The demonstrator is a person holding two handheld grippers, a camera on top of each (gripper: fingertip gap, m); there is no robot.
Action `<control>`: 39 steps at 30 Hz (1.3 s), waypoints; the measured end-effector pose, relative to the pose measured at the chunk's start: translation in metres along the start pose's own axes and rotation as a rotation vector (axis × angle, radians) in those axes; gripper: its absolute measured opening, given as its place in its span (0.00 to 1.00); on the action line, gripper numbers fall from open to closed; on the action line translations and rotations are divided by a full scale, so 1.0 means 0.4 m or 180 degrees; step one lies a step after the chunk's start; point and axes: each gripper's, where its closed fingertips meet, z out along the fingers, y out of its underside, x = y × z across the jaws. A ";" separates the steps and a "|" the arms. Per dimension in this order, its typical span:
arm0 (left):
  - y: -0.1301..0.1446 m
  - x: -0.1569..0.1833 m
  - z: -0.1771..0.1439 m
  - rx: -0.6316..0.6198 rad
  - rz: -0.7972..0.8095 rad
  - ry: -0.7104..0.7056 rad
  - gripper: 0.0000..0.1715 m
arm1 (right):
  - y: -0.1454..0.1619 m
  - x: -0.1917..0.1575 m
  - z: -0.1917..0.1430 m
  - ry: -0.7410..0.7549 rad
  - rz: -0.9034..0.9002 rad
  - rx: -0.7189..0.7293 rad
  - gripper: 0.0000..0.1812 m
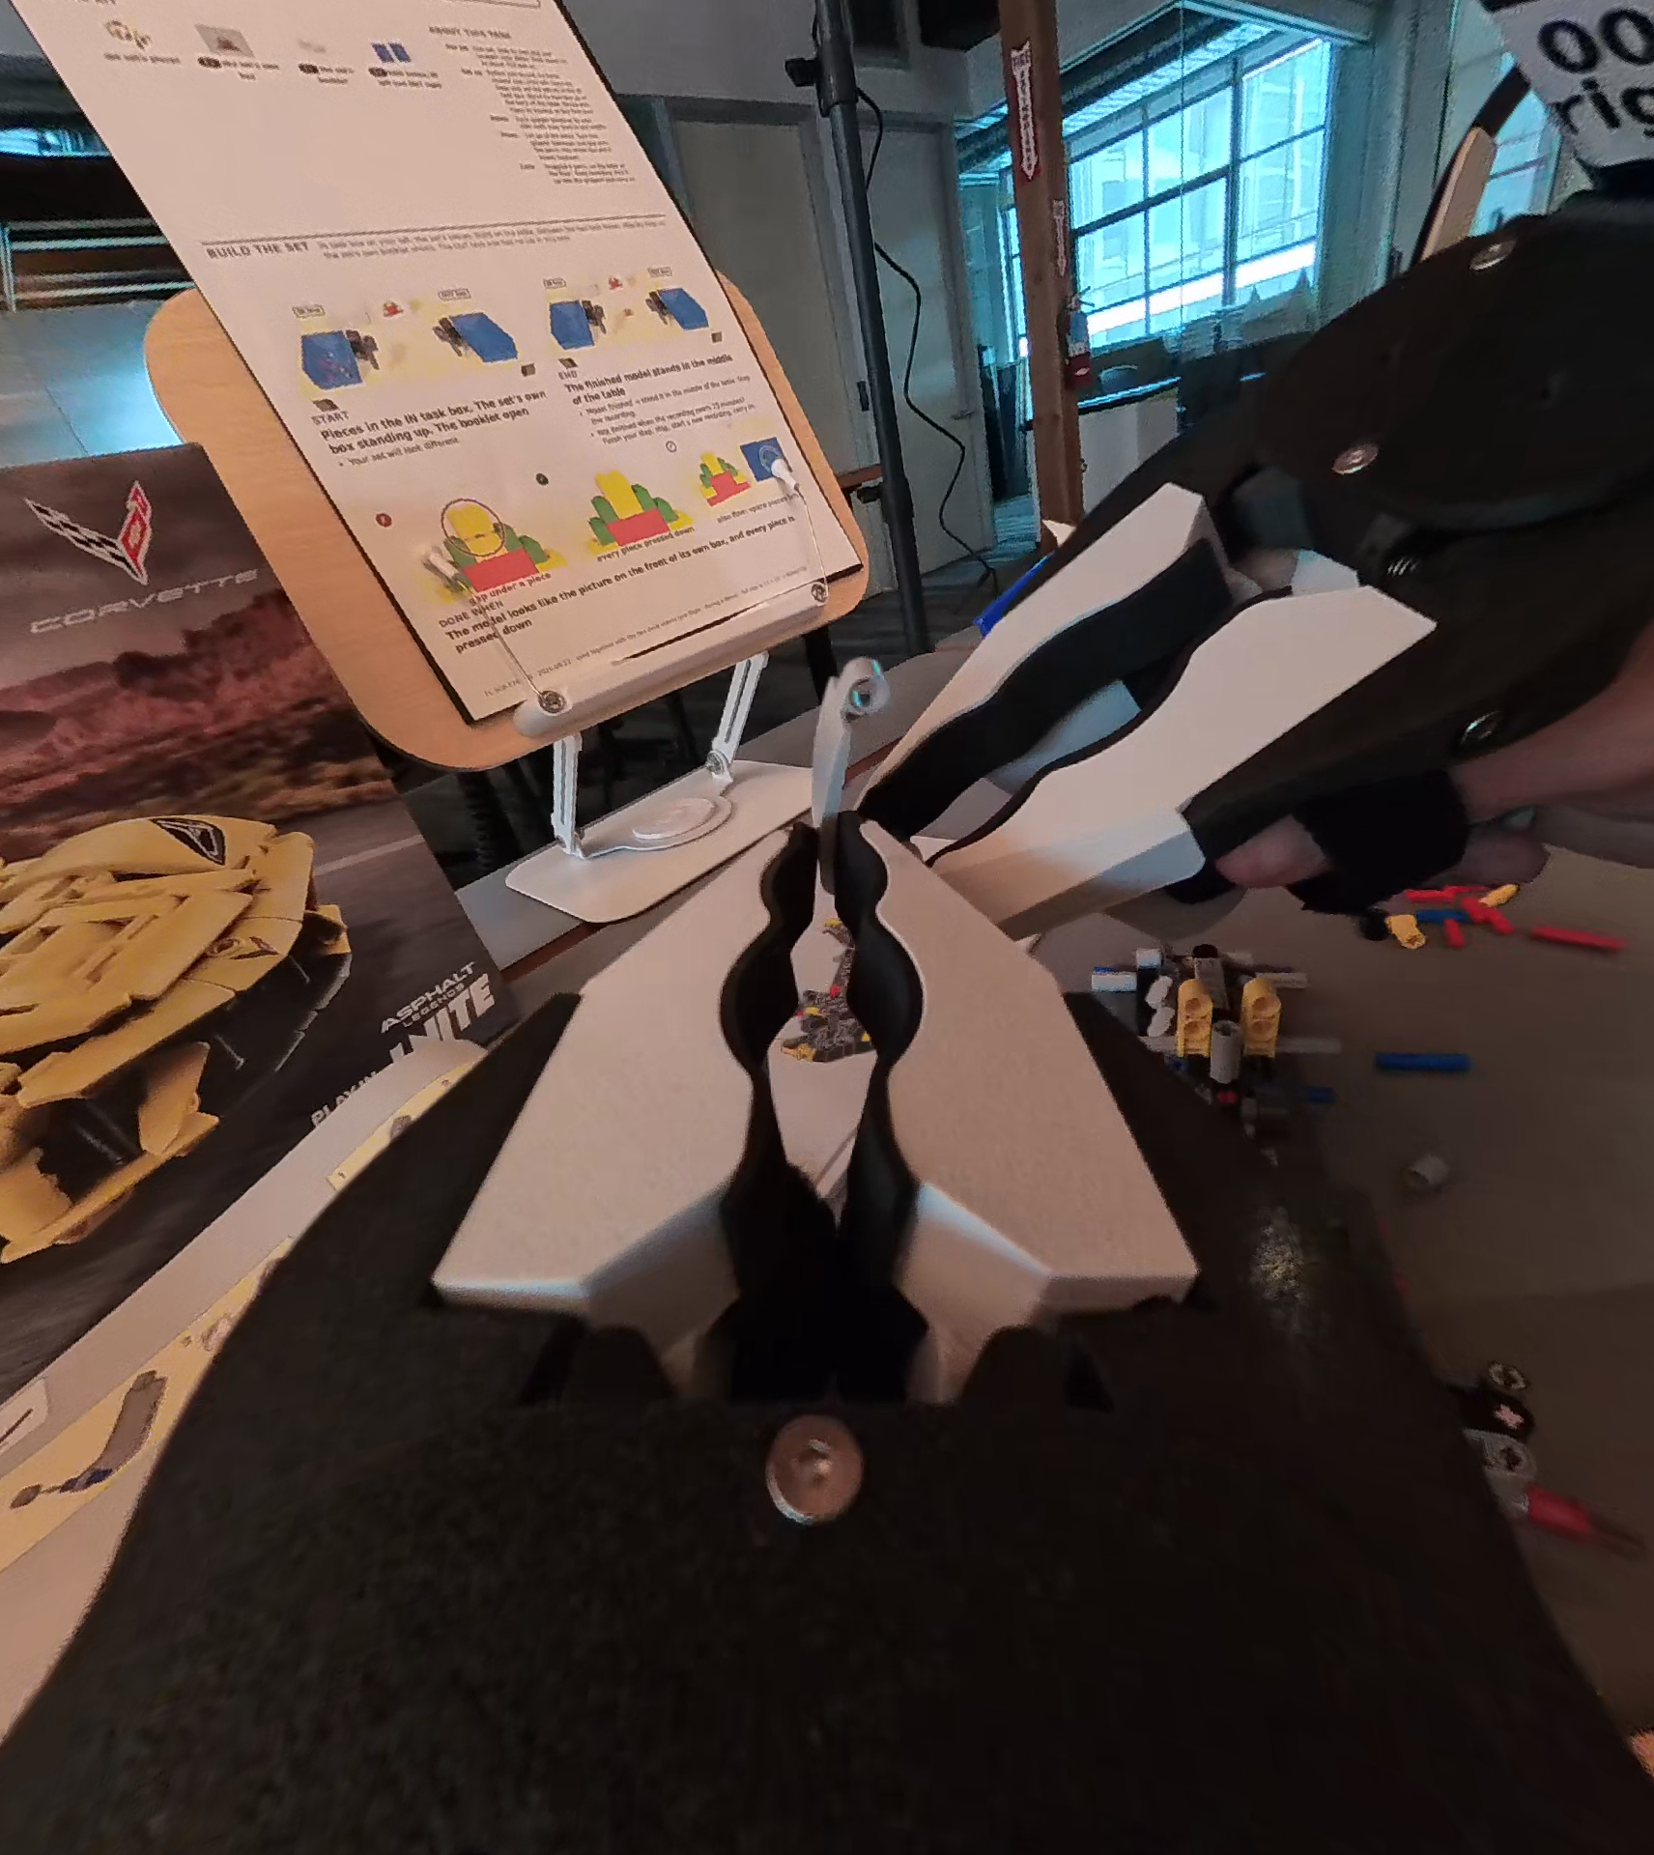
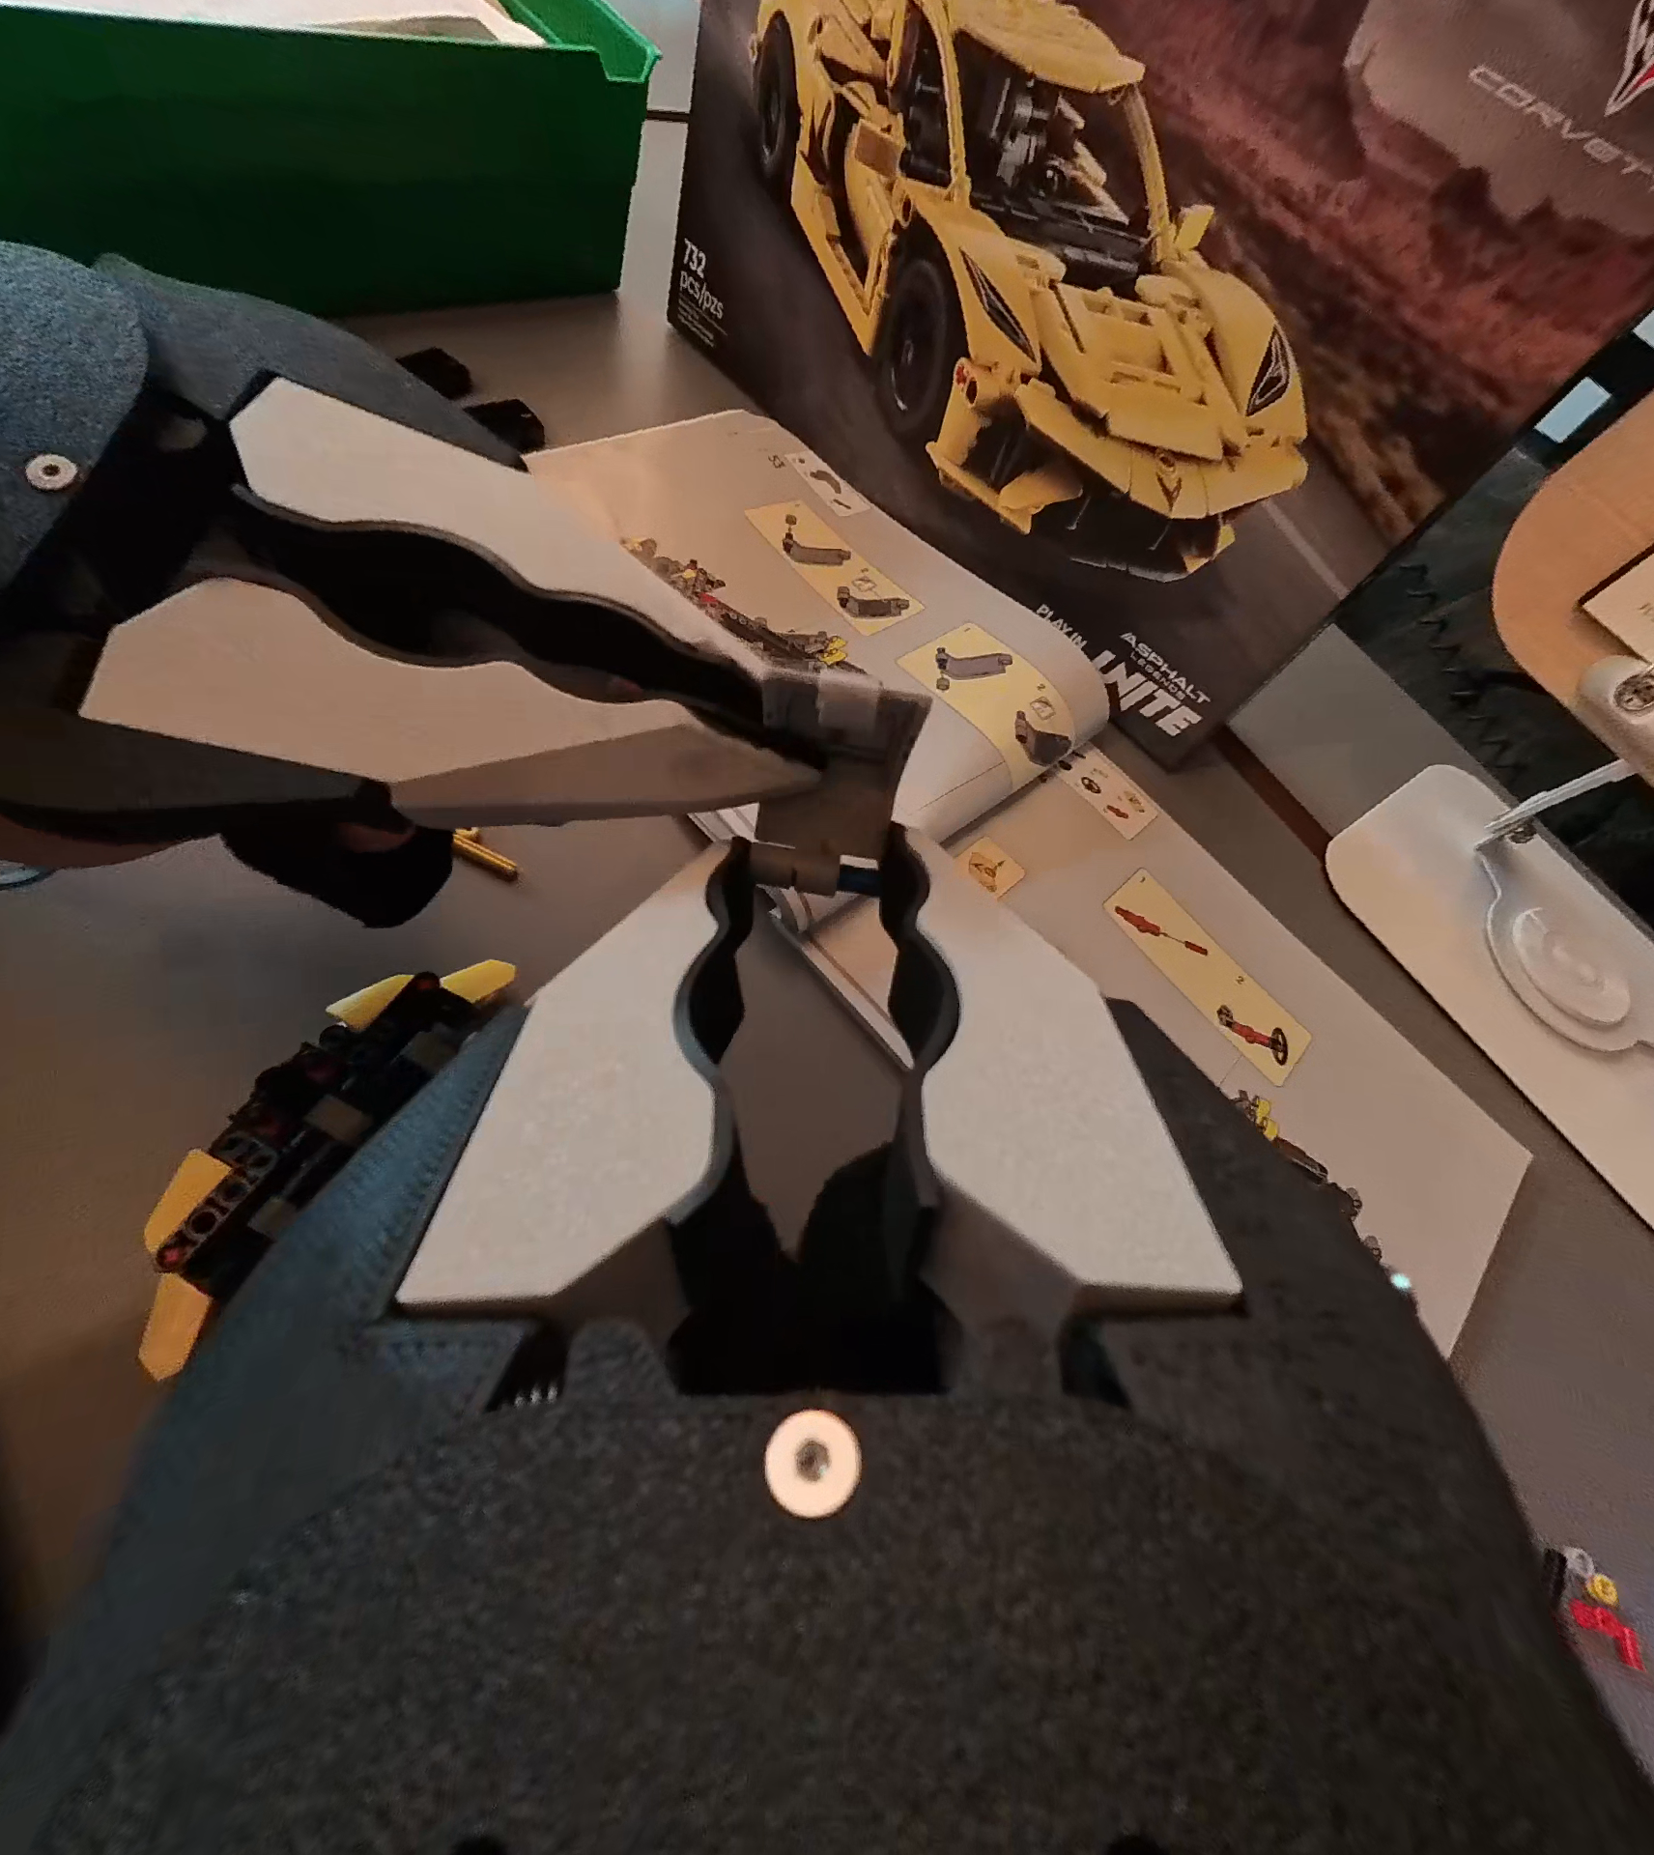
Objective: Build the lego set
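Note:
My left gripper [image 1: 828, 843] is shut on a grey bent beam [image 1: 848, 743] that stands up from its tips. In the right wrist view the left gripper [image 2: 838, 728] comes in from the left with that beam [image 2: 833, 793] hanging down from it. My right gripper [image 2: 818, 868] is closed around the beam's lower end and a blue pin [image 2: 858, 881] beside it. In the left wrist view the right gripper [image 1: 883, 813] comes in from the right and meets the left tips. A part-built black and yellow model [image 1: 1214, 1014] lies on the table, also in the right wrist view [image 2: 301, 1134].
The set's box [image 2: 1154, 301] stands behind an open booklet [image 2: 903, 642]. A task sheet on a wooden stand [image 1: 502, 351] with a white base [image 2: 1546, 954] is at the right. A green bin [image 2: 281, 151] sits far left. Loose red, blue and yellow pins [image 1: 1465, 913] lie scattered. My left and right fingertips are right by each other.

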 end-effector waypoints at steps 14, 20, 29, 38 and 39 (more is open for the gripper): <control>0.077 0.017 0.001 -0.0408 -0.0977 0.1100 0.00 | -0.008 0.015 -0.075 -0.1144 0.1024 0.0471 0.21; 0.087 0.097 -0.031 -0.0661 -0.1549 0.2028 0.00 | 0.005 0.038 -0.090 -0.1415 0.1241 0.0641 0.19; 0.119 0.133 -0.071 -0.1044 -0.1510 0.2406 0.00 | 0.017 -0.051 -0.079 -0.2061 0.1295 0.0415 0.15; 0.145 0.077 -0.093 -0.1241 -0.1542 0.2379 0.00 | 0.048 -0.074 -0.065 -0.1813 0.0737 0.0186 0.13; 0.143 0.075 -0.092 -0.1224 -0.1579 0.2383 0.00 | 0.049 -0.073 -0.066 -0.1818 0.0755 0.0185 0.13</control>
